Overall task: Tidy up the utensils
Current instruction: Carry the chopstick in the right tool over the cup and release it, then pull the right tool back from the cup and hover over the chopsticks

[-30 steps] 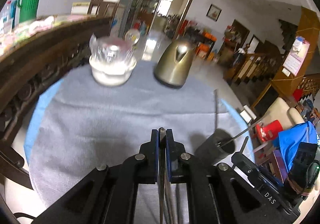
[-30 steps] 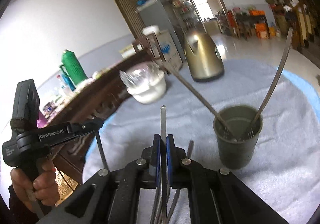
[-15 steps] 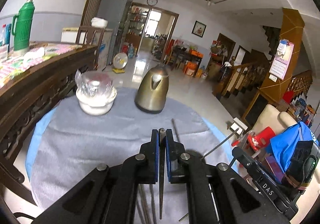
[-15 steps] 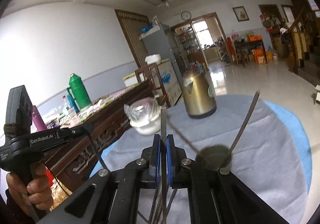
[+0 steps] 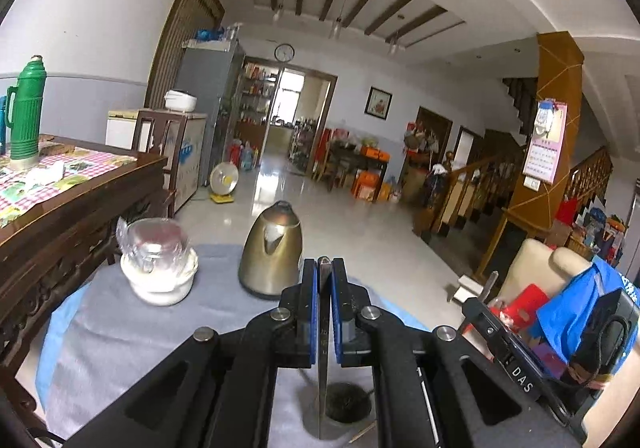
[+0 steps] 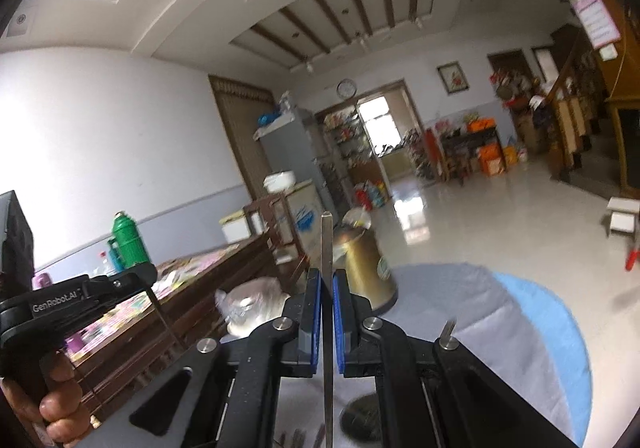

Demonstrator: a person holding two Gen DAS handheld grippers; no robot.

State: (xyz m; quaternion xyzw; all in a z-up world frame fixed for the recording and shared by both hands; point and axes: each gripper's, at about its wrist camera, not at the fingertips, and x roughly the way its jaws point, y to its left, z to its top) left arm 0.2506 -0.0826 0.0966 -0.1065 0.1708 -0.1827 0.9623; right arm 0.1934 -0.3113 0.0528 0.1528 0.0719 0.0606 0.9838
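Note:
My left gripper (image 5: 324, 268) is shut on a thin metal utensil handle (image 5: 323, 380) that hangs down between the pads toward a dark utensil cup (image 5: 347, 402) on the grey cloth below. My right gripper (image 6: 327, 280) is shut on another flat metal utensil (image 6: 327, 244) whose end sticks up past the pads. The dark cup (image 6: 362, 418) shows low between the right arms, with another handle tip (image 6: 448, 328) rising beside it. The left gripper's body (image 6: 60, 308) shows at the left of the right wrist view. Both grippers are raised above the table.
A brass kettle (image 5: 274, 254) and a white bowl with a clear wrapped lid (image 5: 158, 268) stand at the far side of the round table's grey cloth (image 5: 120, 336). A dark wooden table (image 5: 60, 199) with a green thermos (image 5: 24, 111) is left. More utensils (image 6: 300, 440) lie low.
Both grippers have lifted and tilted upward, so the table and cup have dropped low in both views. Each still holds its utensil.

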